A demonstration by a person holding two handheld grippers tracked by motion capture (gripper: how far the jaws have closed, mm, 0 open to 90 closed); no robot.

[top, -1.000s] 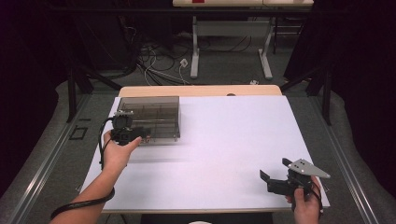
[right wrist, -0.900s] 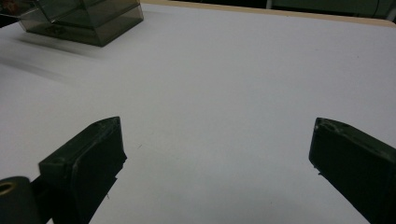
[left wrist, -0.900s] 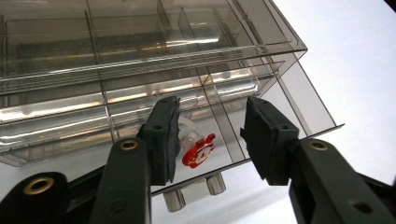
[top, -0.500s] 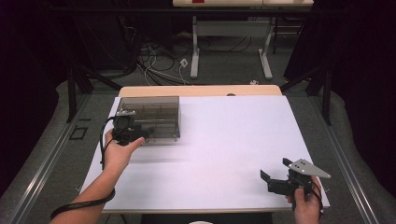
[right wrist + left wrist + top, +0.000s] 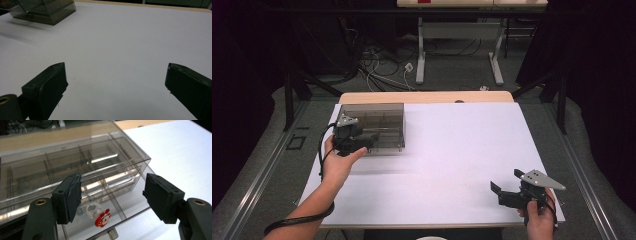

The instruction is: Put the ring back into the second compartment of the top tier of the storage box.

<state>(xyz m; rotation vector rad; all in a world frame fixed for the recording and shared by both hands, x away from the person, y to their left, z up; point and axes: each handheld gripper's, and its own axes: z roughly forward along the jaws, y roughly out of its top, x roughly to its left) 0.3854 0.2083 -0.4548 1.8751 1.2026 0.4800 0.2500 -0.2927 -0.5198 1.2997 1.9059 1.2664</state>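
Observation:
A smoky clear plastic box [image 5: 377, 125] with inner dividers stands at the far left of the white table. My left gripper [image 5: 362, 142] is open at its near front edge, the jaws straddling the front wall. In the left gripper view the box [image 5: 75, 167] is close up, and a small red and clear object [image 5: 100, 218] lies in a front compartment just beyond my left gripper [image 5: 112, 195]. My right gripper [image 5: 507, 192] is open above the table's near right corner, nothing between the jaws. In the right gripper view my right gripper [image 5: 116, 87] faces bare table, the box [image 5: 42, 8] far off.
The white table top [image 5: 462, 150] has a wooden strip [image 5: 427, 96] along its far edge. Behind it are cables on the floor [image 5: 377, 65] and the legs of another table [image 5: 457, 50]. Dark curtains flank both sides.

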